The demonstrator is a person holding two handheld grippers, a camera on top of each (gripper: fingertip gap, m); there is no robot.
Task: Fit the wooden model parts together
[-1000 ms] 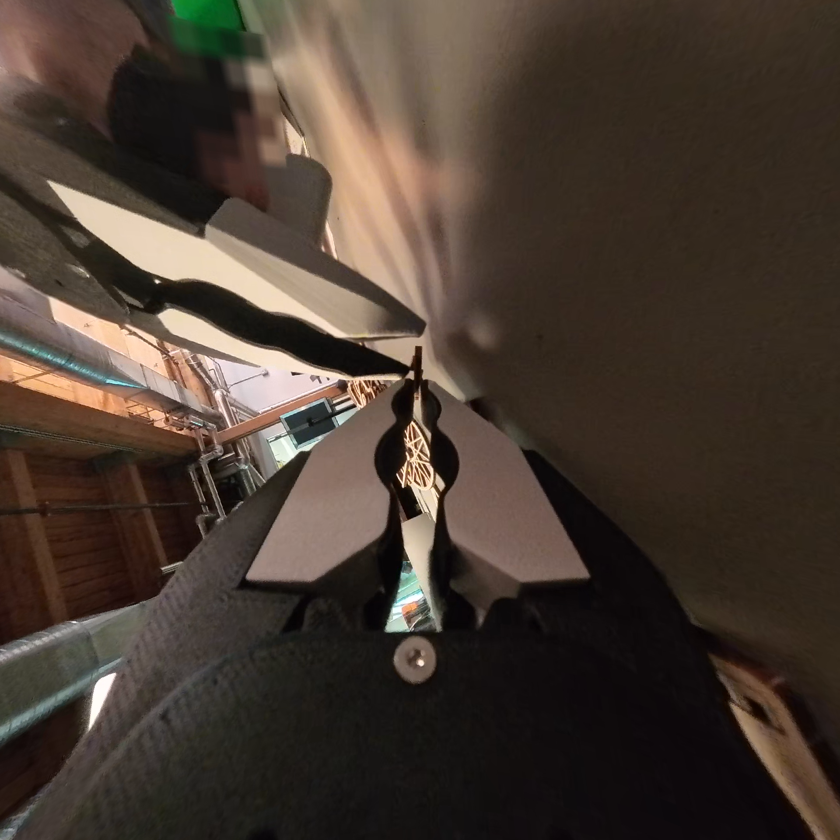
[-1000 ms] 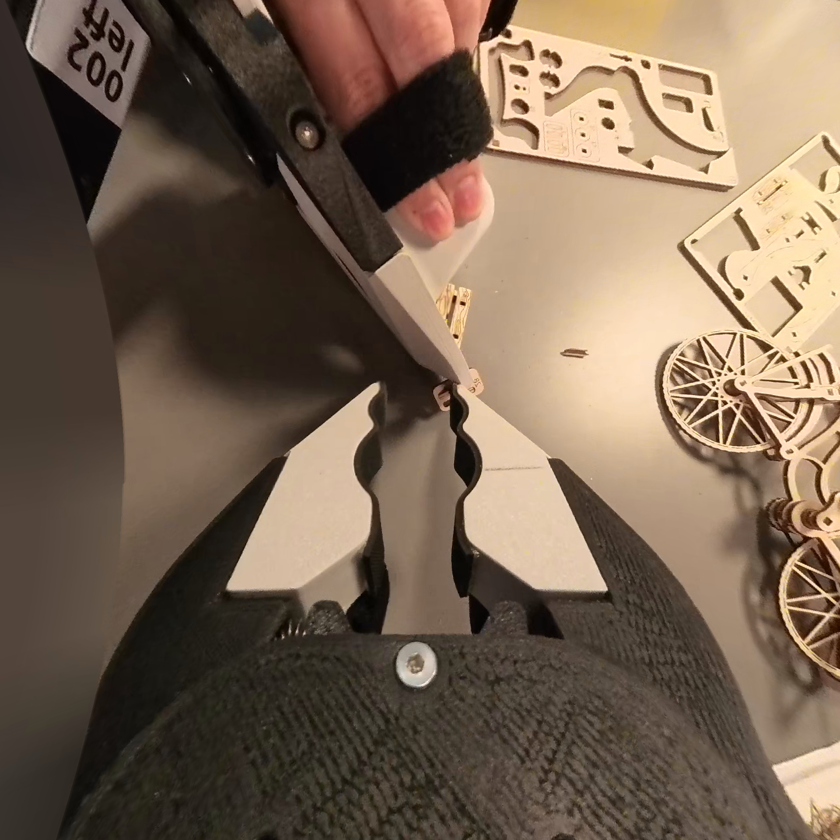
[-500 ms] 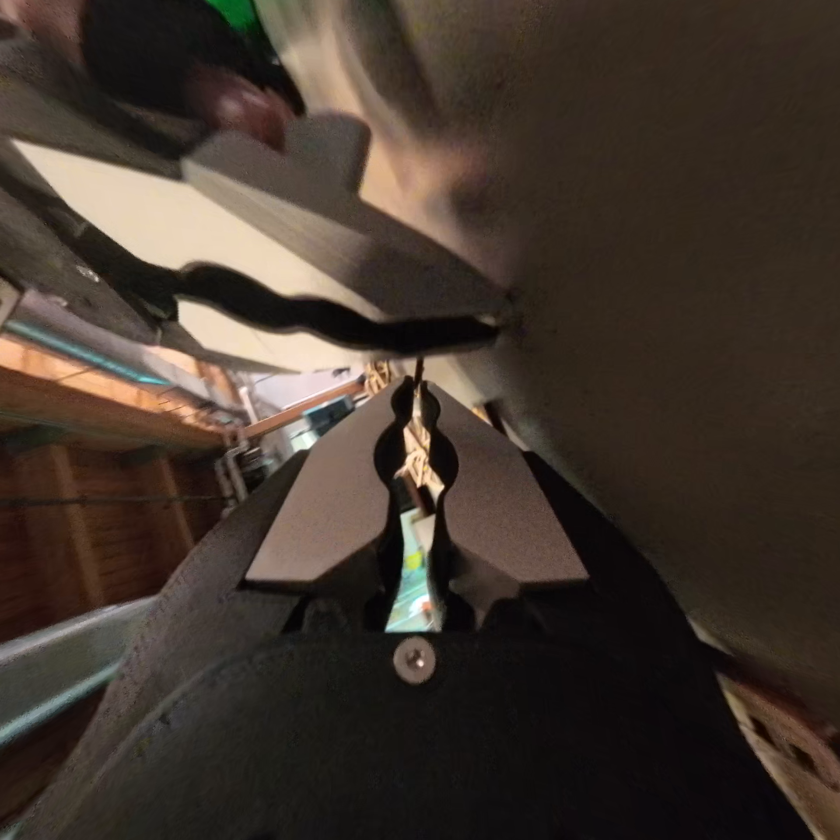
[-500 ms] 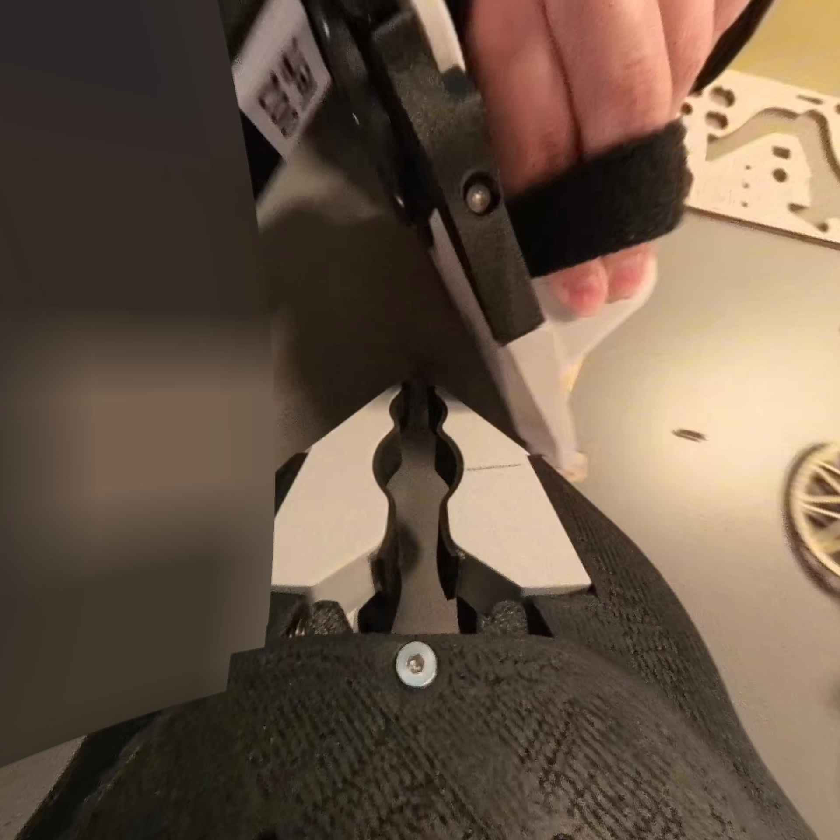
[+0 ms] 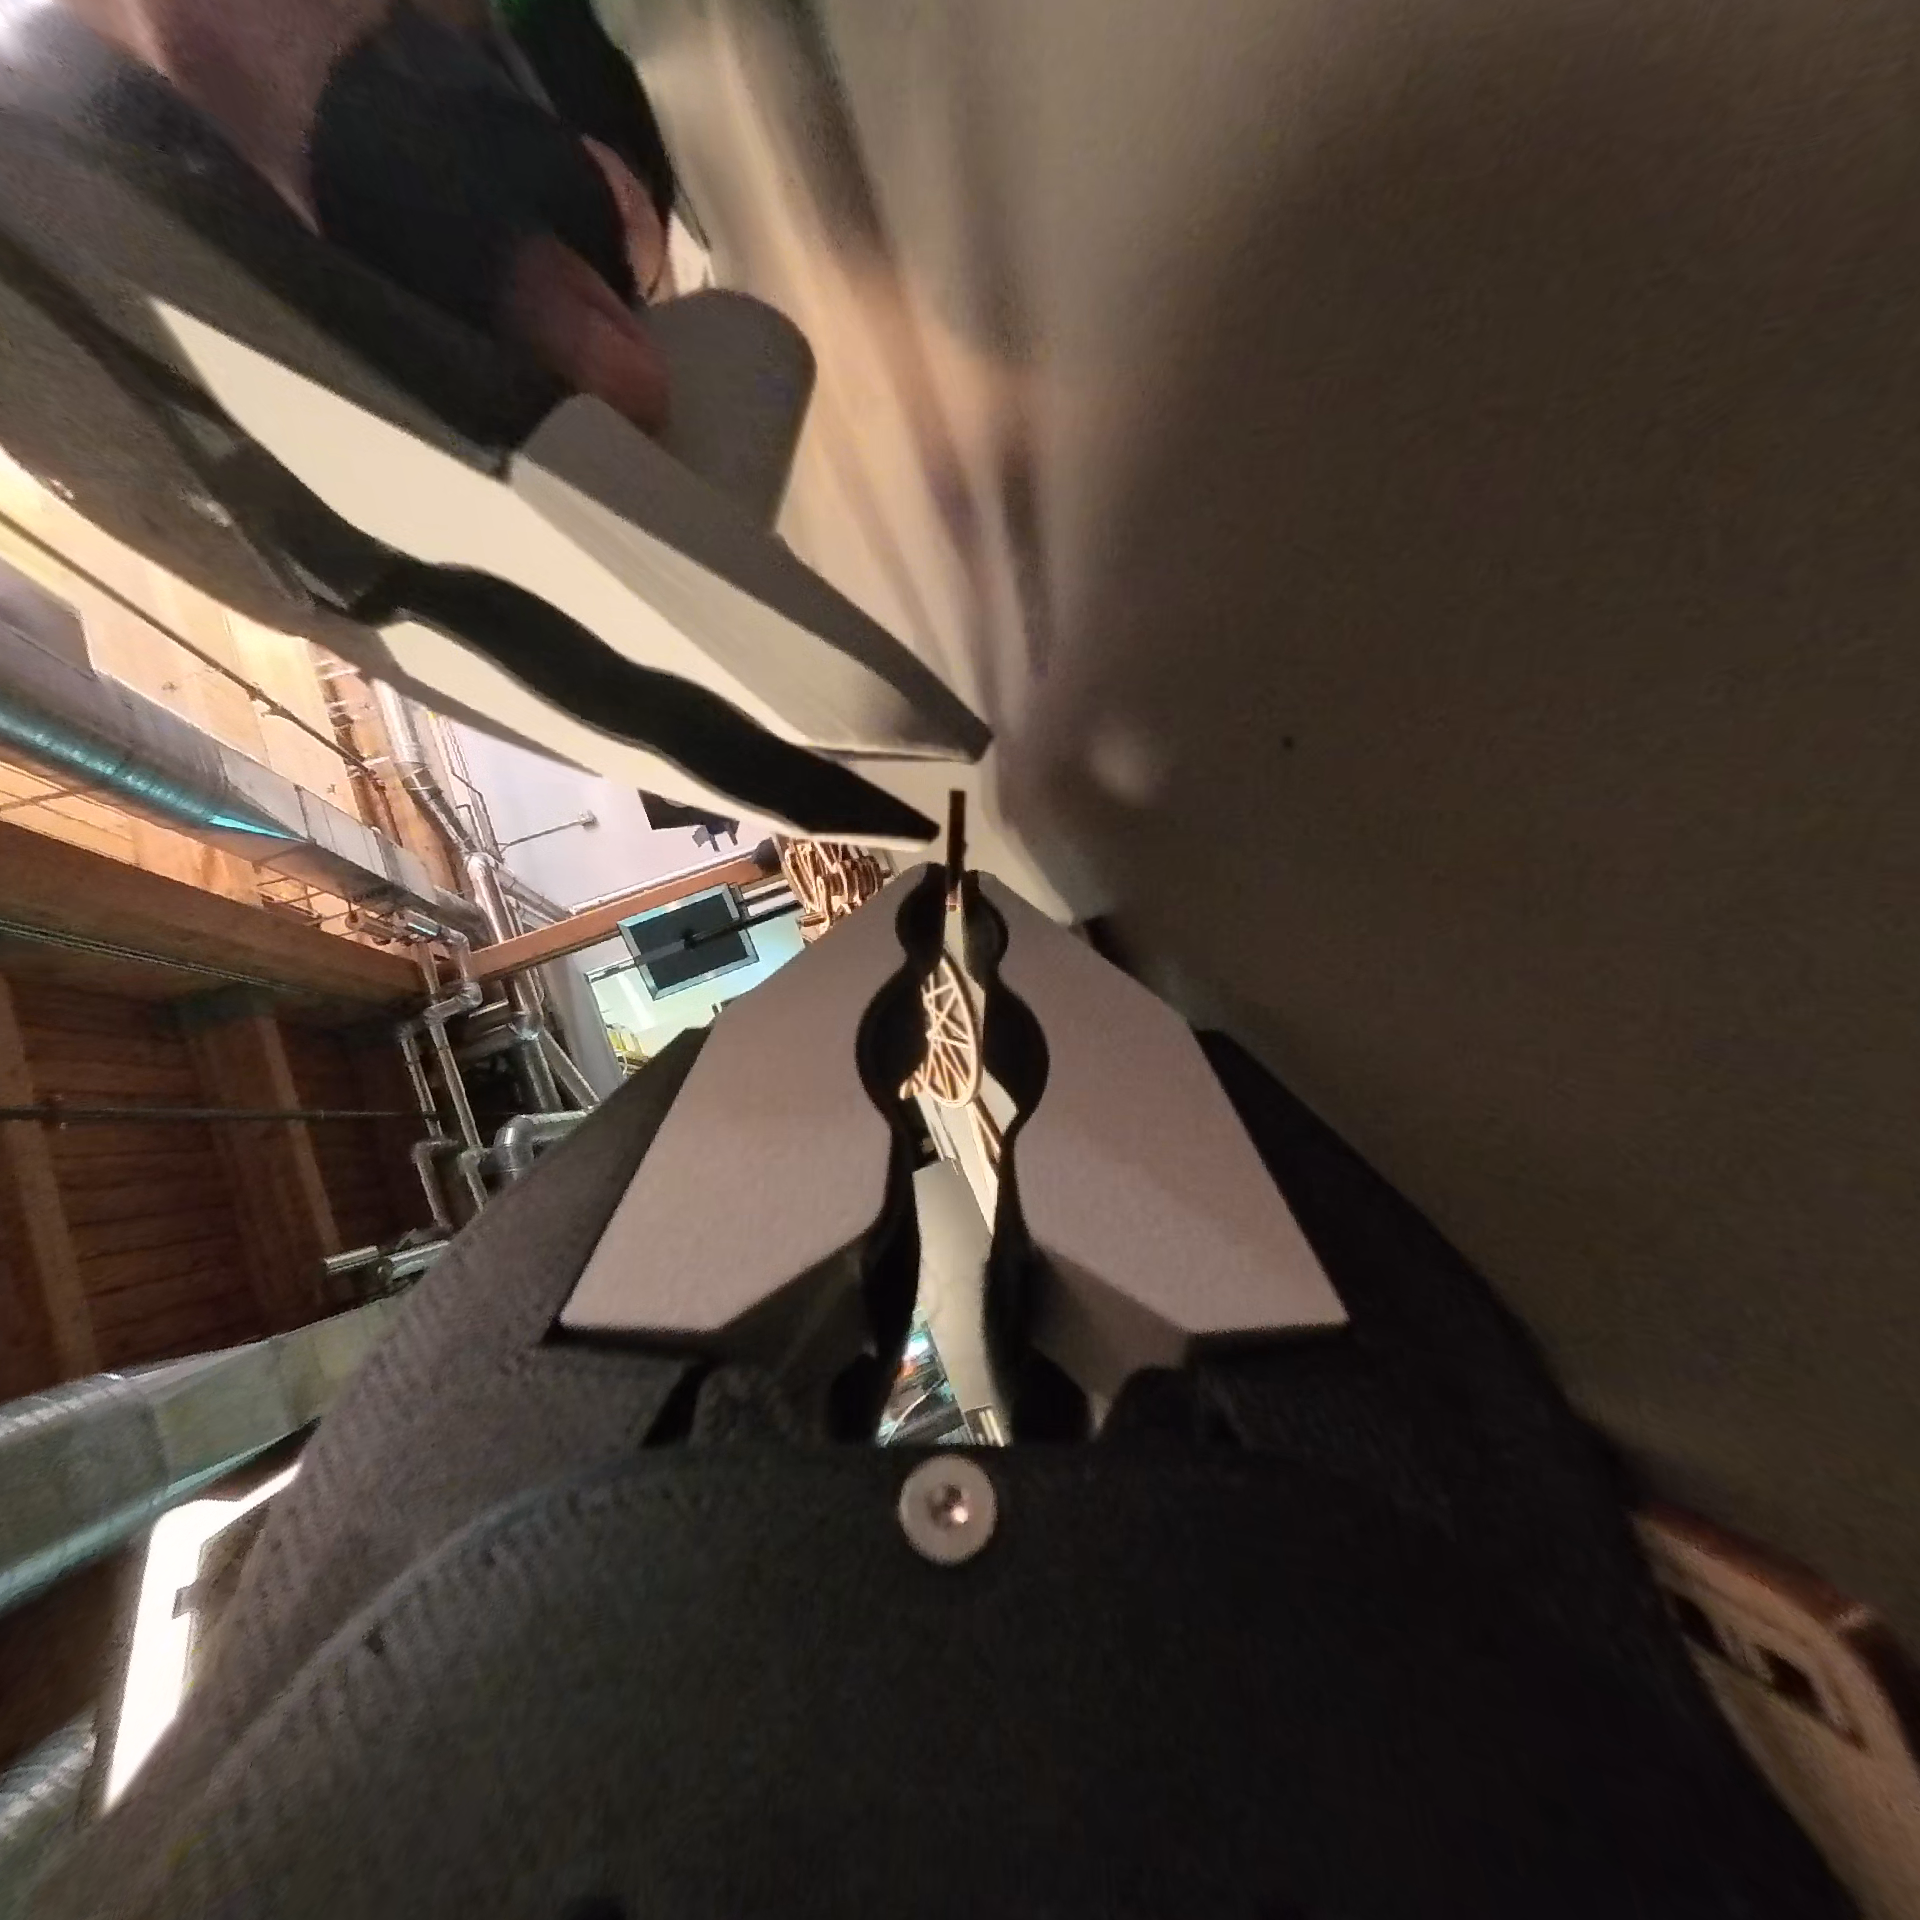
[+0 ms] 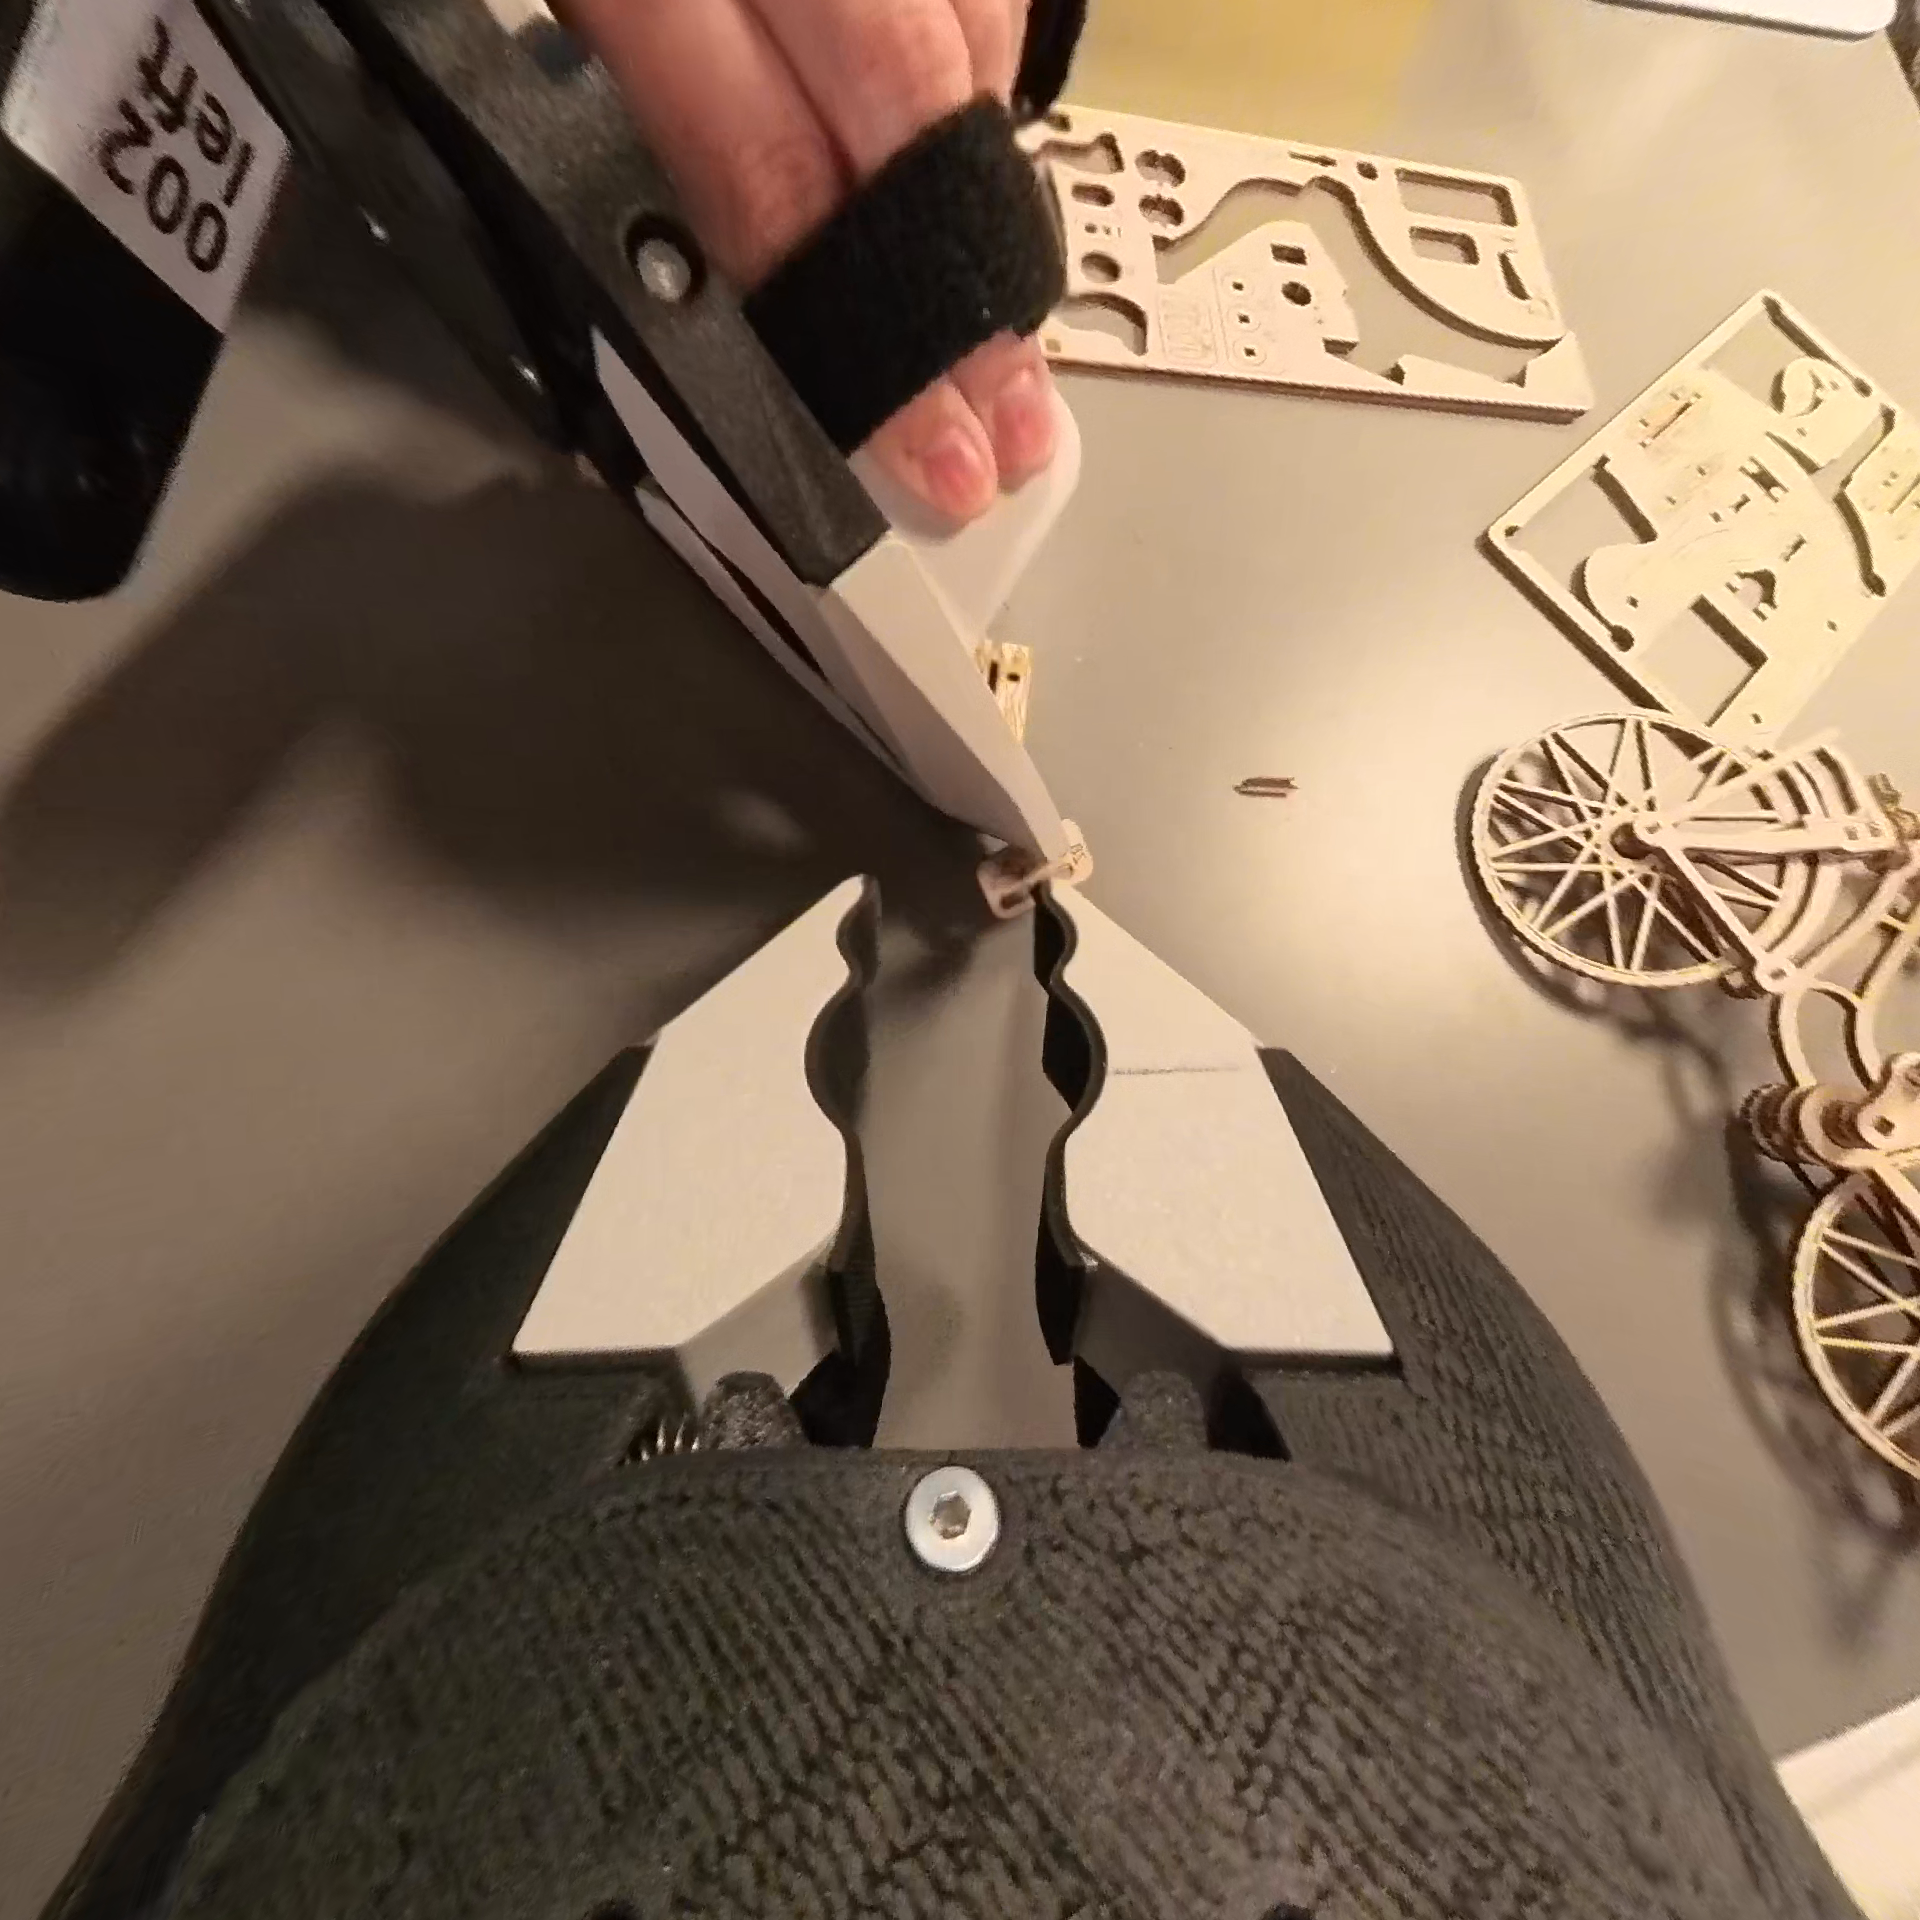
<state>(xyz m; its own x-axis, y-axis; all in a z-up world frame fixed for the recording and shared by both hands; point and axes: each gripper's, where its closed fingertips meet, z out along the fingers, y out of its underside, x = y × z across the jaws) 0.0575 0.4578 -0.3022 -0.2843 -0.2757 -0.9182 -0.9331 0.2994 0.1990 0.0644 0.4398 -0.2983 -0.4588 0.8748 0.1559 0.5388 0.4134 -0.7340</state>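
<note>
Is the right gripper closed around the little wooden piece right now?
No: in the right wrist view the right gripper stands open, and the small wooden piece is pinched at the tip of the left gripper.

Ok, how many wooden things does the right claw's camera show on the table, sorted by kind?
Cut-out sheets: 2
Part-built bicycle: 1
Small pieces: 2
Tiny peg: 1
Total: 6
</note>
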